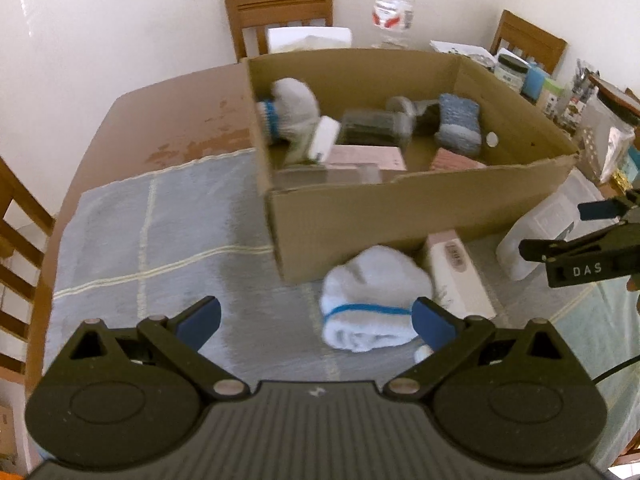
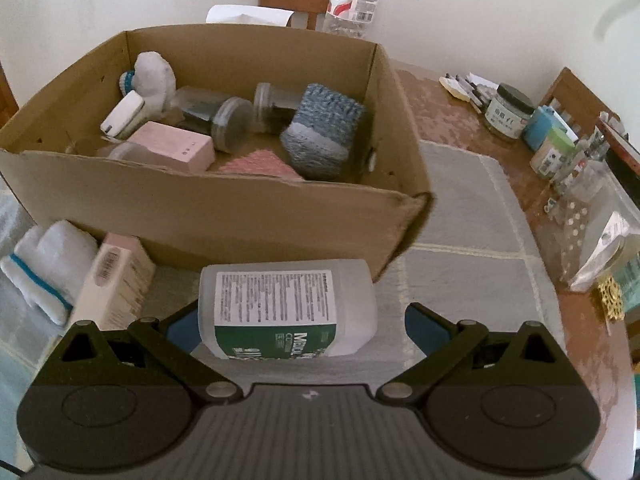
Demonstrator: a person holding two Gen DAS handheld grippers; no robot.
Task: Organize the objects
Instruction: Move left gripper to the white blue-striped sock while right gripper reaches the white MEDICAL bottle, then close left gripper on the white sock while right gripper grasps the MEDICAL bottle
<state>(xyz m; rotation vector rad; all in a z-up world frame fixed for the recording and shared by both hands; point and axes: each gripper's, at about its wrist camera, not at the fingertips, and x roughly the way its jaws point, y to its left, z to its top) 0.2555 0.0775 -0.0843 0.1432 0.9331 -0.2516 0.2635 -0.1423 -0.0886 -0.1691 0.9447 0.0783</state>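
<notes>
An open cardboard box (image 1: 400,216) (image 2: 224,216) stands on a grey-blue cloth and holds socks, jars and a pink box. In front of it lie a white rolled sock with a blue band (image 1: 372,308) (image 2: 44,268), a pink-and-white carton (image 1: 460,280) (image 2: 116,280) and a translucent bottle with a green label (image 2: 288,308) (image 1: 540,224). My left gripper (image 1: 316,320) is open, its right fingertip beside the sock. My right gripper (image 2: 304,332) is open with the bottle between its fingers; it also shows in the left wrist view (image 1: 560,228).
A water bottle (image 1: 394,8) stands behind the box. Wooden chairs (image 1: 280,12) surround the brown table (image 1: 180,120). Jars, small boxes and packets (image 2: 560,144) crowd the table's right side.
</notes>
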